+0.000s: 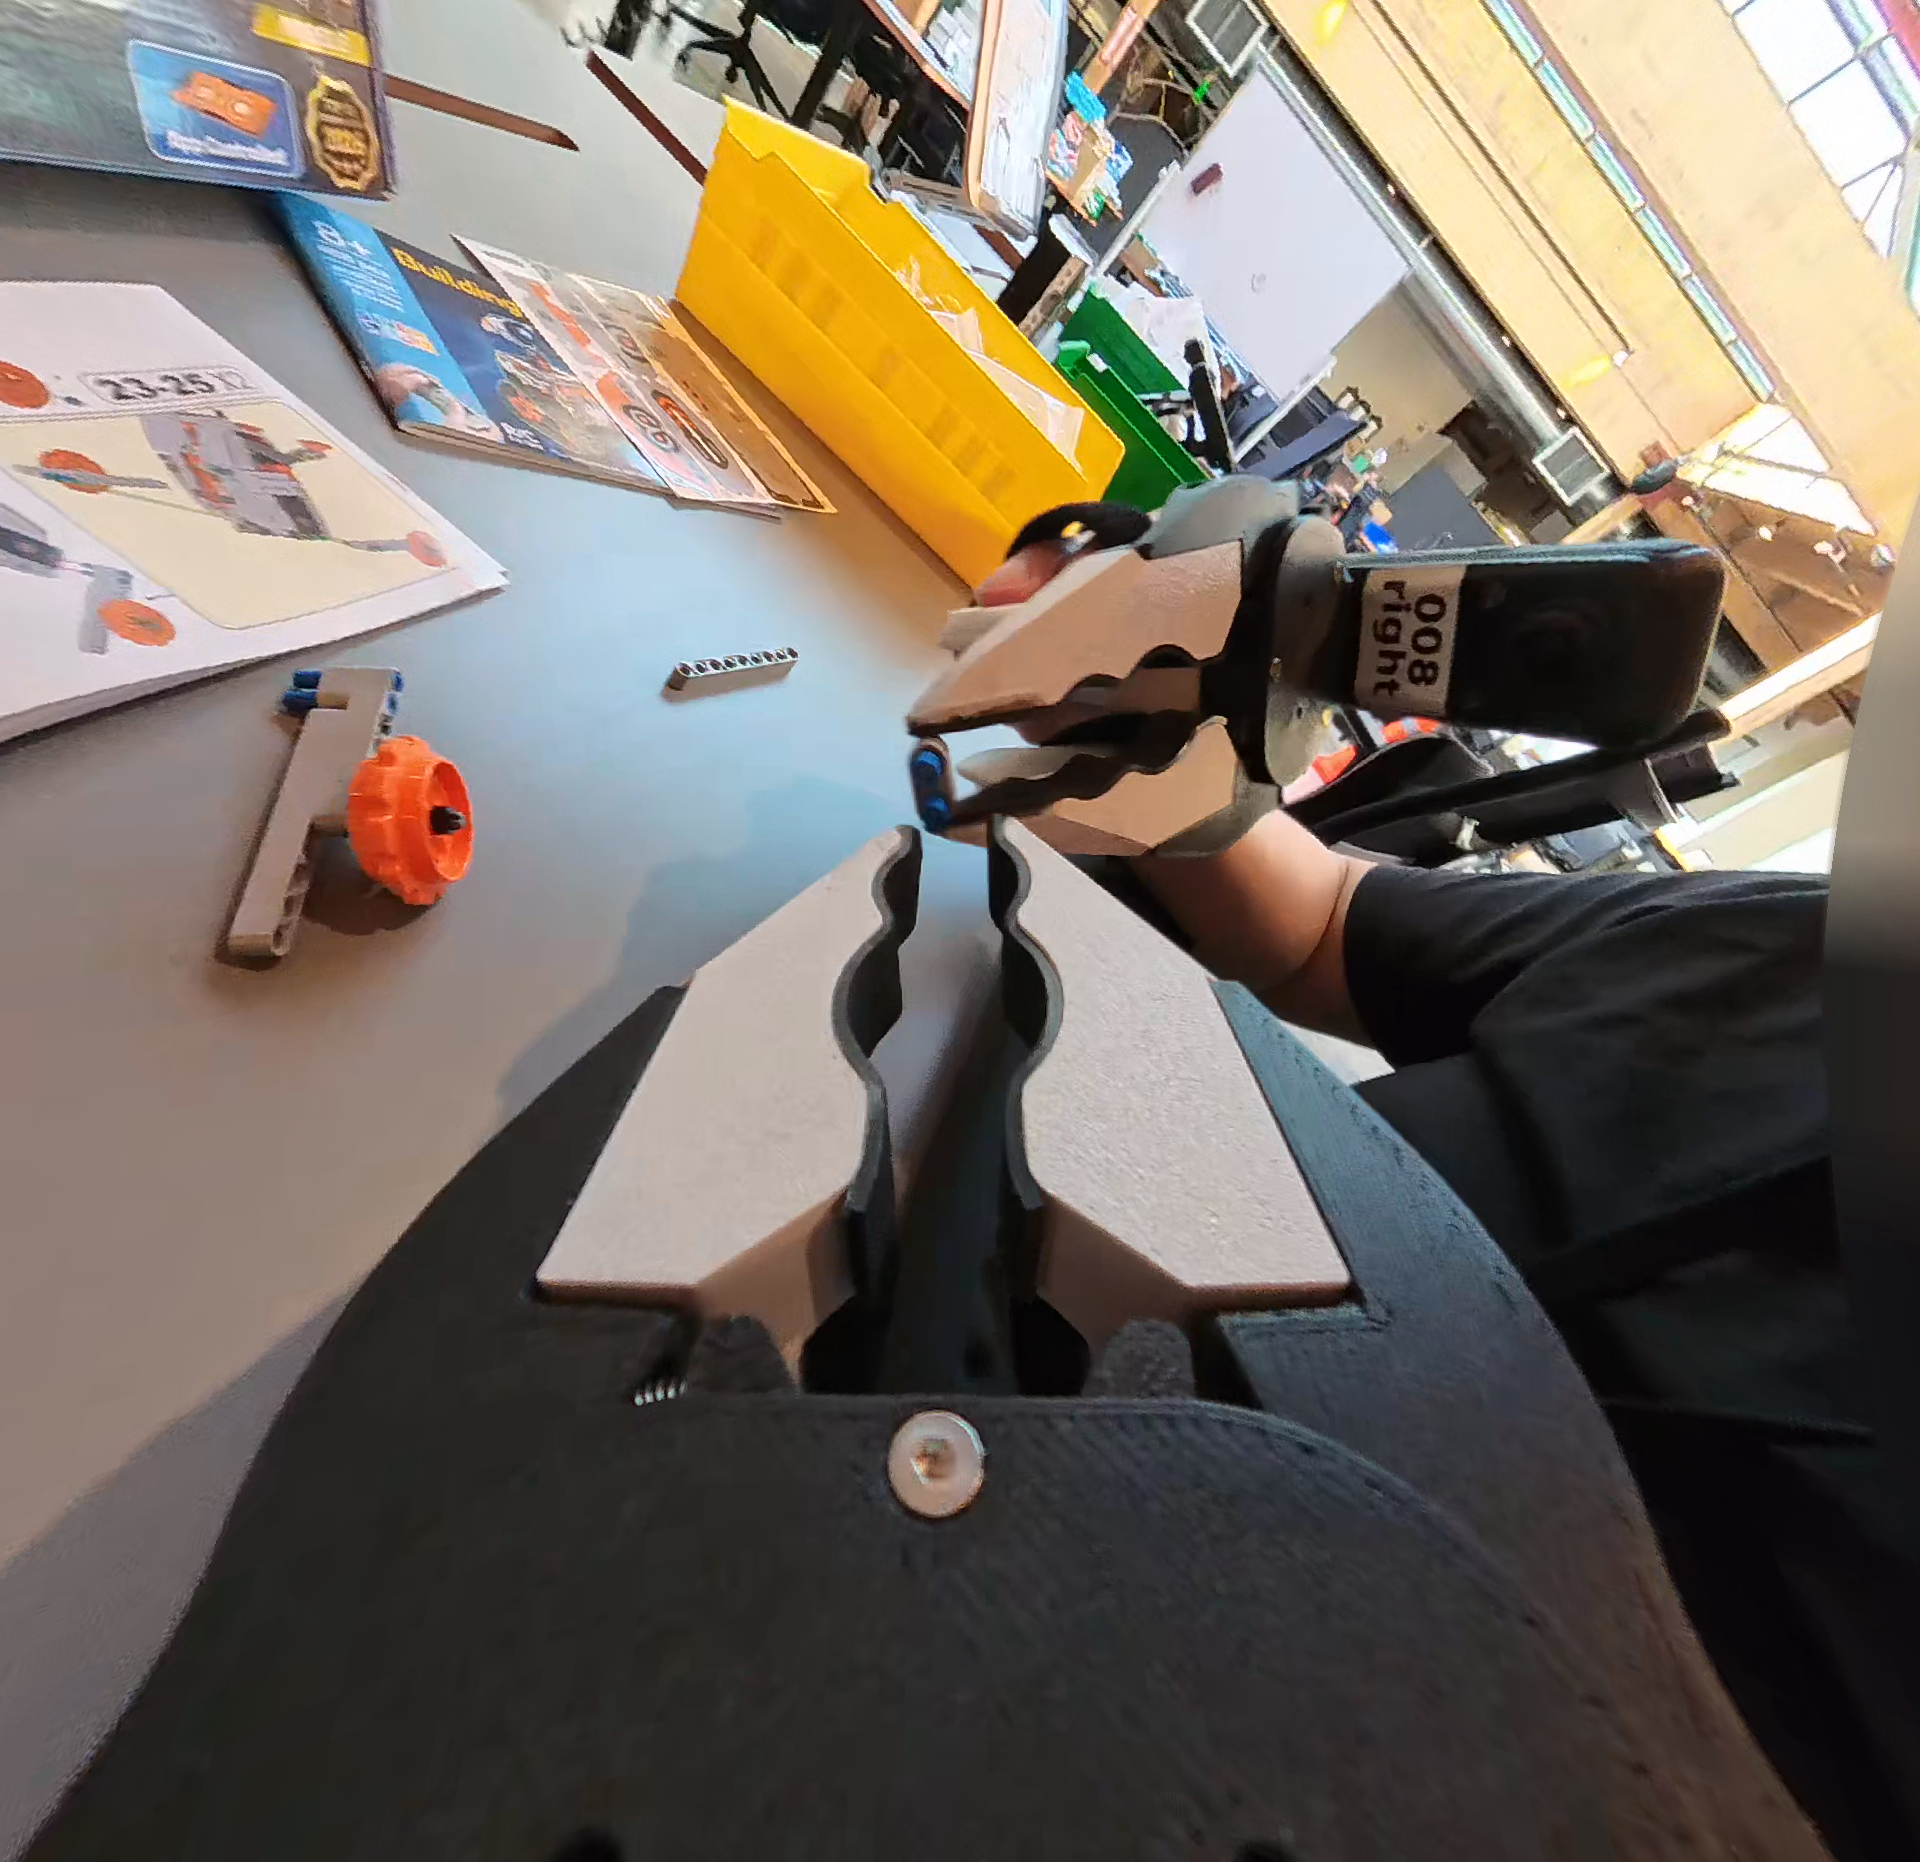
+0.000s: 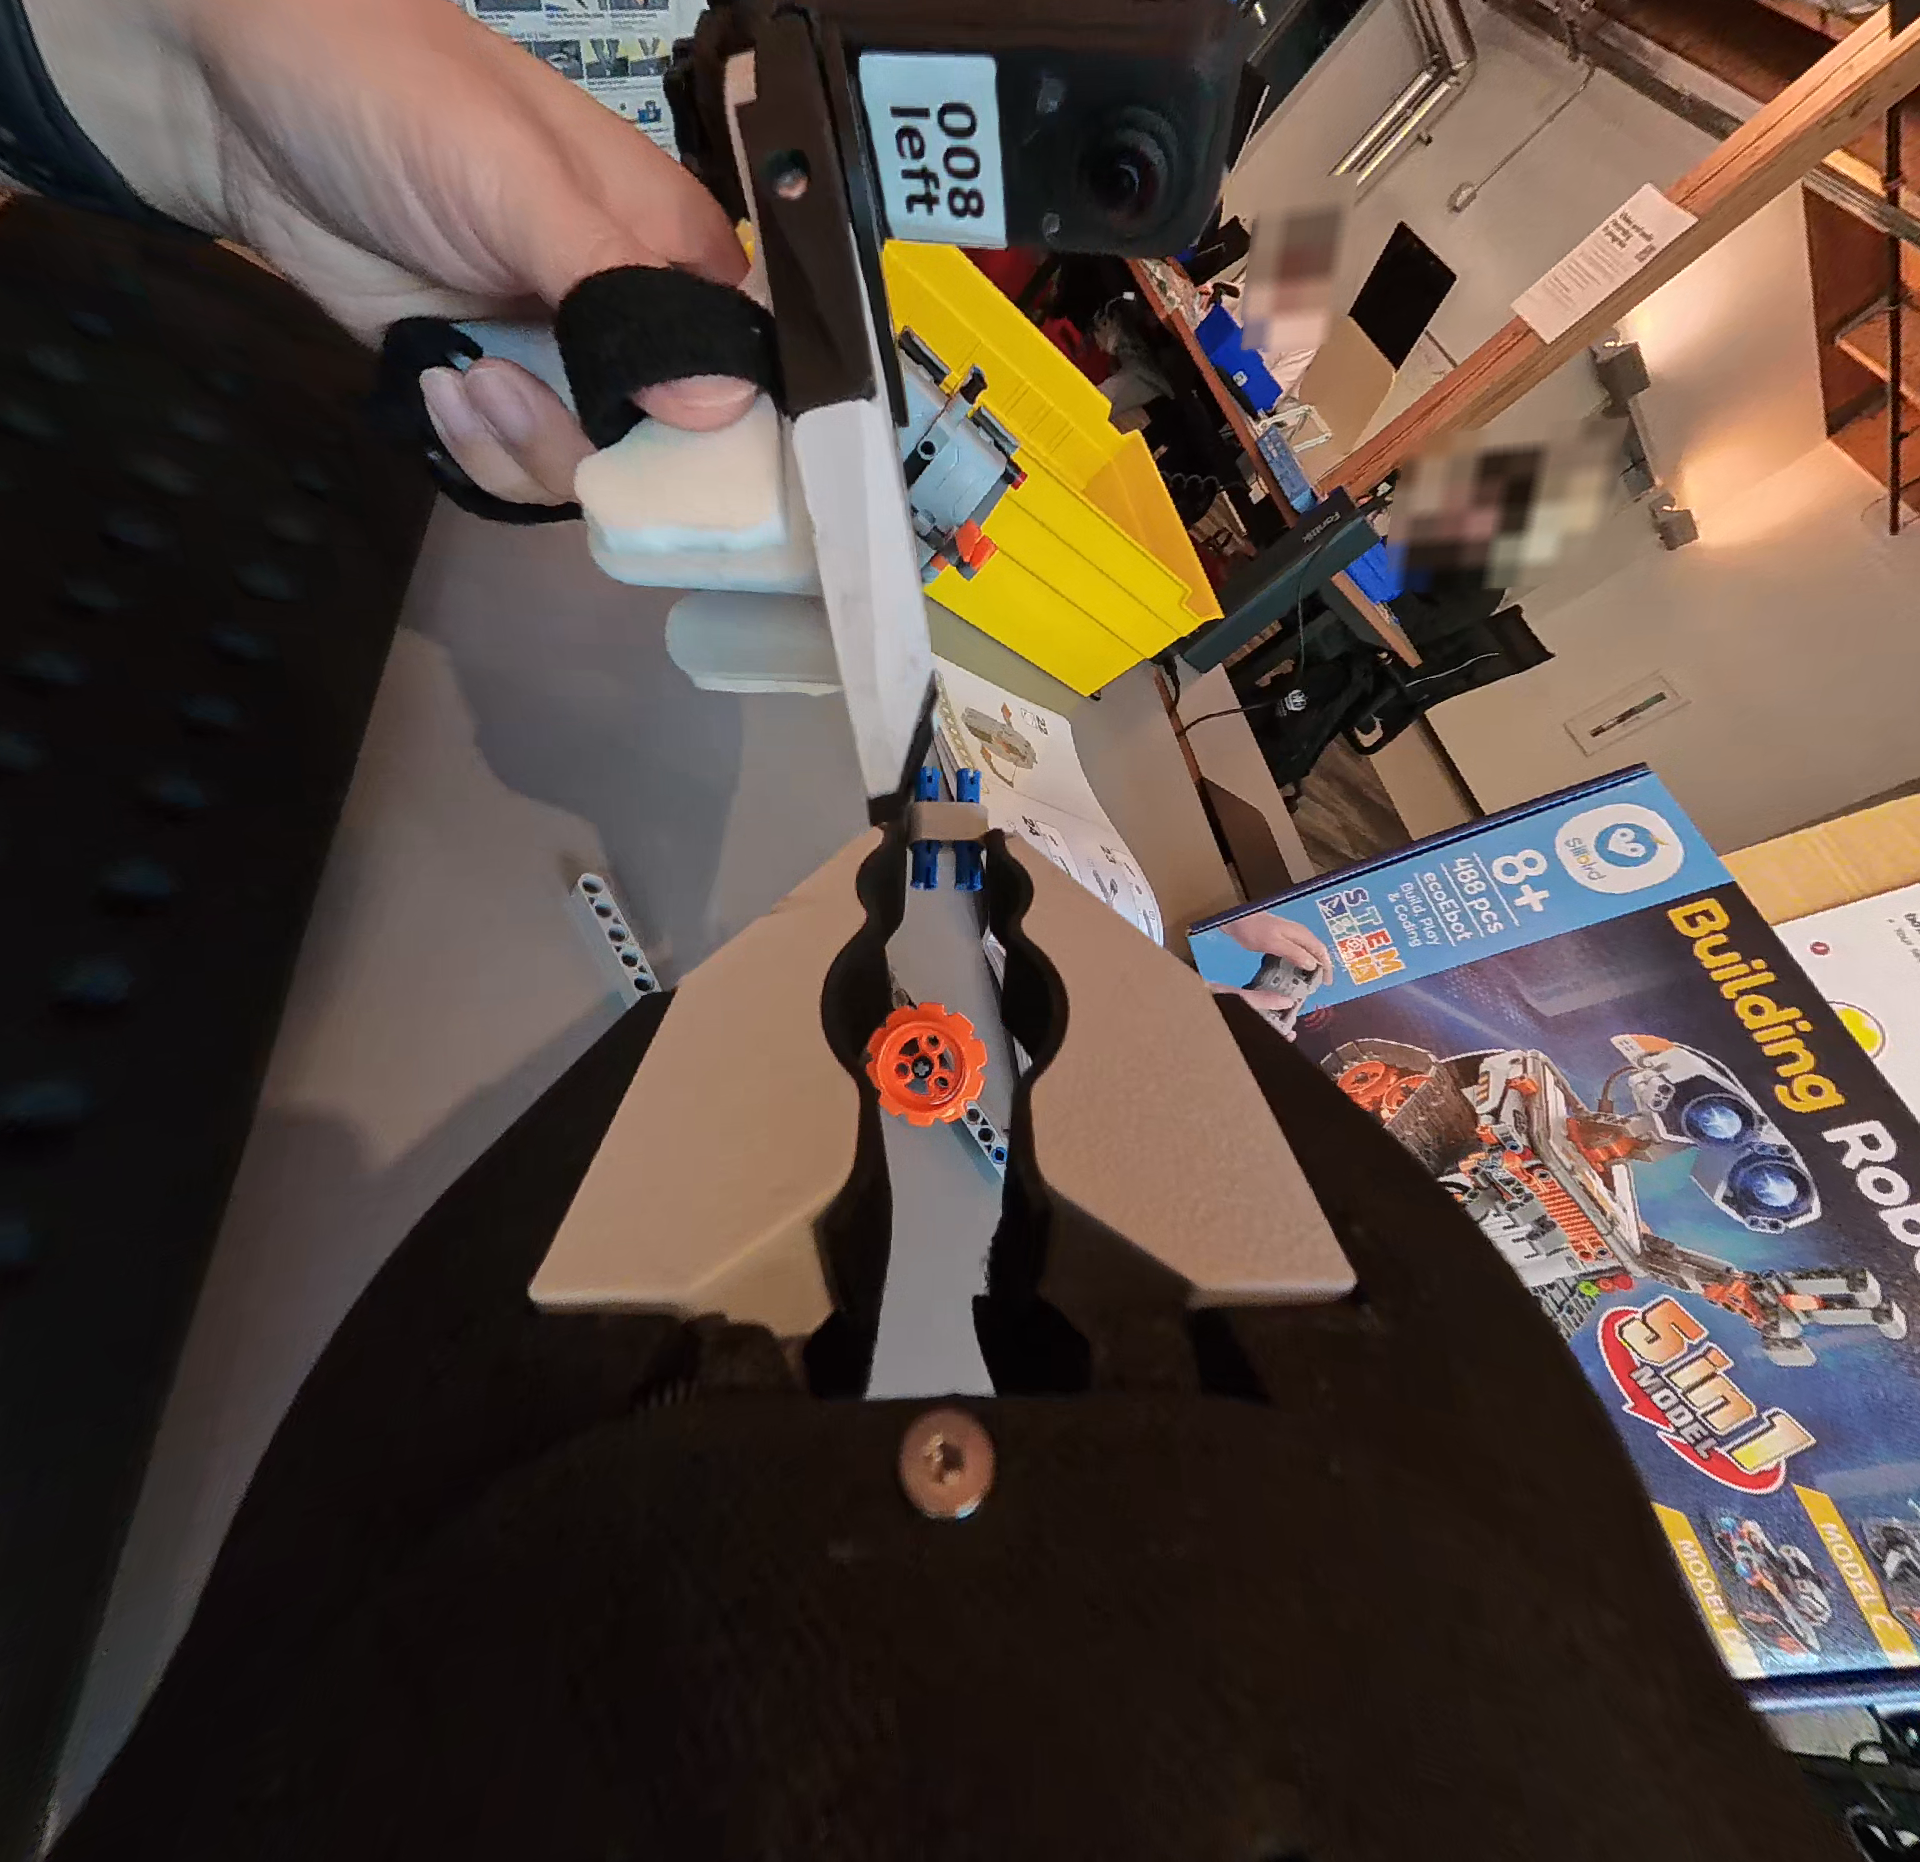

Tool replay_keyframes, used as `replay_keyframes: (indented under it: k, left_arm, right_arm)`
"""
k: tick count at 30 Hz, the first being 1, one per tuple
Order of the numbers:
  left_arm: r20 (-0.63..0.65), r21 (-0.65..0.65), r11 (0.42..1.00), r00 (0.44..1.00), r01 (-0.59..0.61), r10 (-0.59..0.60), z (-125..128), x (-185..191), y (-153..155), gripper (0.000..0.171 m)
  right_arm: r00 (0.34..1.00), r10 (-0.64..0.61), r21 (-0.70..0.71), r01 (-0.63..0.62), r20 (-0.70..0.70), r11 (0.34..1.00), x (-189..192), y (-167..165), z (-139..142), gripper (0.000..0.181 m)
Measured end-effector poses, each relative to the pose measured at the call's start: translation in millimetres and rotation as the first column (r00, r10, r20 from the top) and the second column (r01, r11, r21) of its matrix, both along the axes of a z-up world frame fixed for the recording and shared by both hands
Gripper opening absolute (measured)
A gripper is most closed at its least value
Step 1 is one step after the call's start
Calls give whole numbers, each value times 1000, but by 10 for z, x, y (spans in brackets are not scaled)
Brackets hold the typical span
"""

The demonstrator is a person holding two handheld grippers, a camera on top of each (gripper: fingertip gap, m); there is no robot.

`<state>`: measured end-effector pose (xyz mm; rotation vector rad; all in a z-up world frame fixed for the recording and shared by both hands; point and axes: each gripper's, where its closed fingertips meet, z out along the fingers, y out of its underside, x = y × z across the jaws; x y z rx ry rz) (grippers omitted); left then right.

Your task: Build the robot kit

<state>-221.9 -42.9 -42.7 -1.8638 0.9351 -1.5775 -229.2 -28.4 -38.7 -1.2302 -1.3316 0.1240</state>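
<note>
In the left wrist view, the left gripper [image 1: 954, 846] fills the lower middle of the frame; its two fingers stand a little apart with a narrow gap and nothing between them. Just above its tips, at middle right, the right gripper [image 1: 940, 763] comes in from the right edge, and its tips pinch a small blue pin [image 1: 928, 786] above the grey table [image 1: 623, 877]. To the left, a grey beam with an orange wheel [image 1: 343, 815] lies flat on the table, well apart from both grippers, and a short grey beam with holes [image 1: 730, 667] lies alone in the middle. There is bare table between these two parts and the grippers. An open instruction sheet [image 1: 208, 482] reaches the left edge, and a yellow bin [image 1: 883, 358] stands at the upper middle, close to the far edge of the table. In the right wrist view, the right gripper [image 2: 940, 841] has its fingers closed almost together on the blue pin [image 2: 945, 862] at the tips. The left gripper [image 2: 899, 773] hangs down from the upper middle, its tip just beside the pin; I cannot tell if they touch. Through the gap, the orange wheel [image 2: 925, 1064] is visible on the table below. A blue product box [image 2: 1610, 1189] lies at the right edge, and the yellow bin [image 2: 1070, 524] is behind the left gripper.
</note>
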Motion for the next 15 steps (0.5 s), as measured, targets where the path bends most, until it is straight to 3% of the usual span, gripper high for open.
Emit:
replay_keyframes:
  k: [9,15]
  left_arm:
    - [52,-41,999,998,21,-19,30,-34,0,5]
    - [281,-182,973,956,141,-86,336,-125,-130,5]
  right_arm:
    - [998,62,-42,-64,-30,997,-71,-86,-10,13]
    - [964,165,-92,-187,-207,978,-71,-228,220,18]
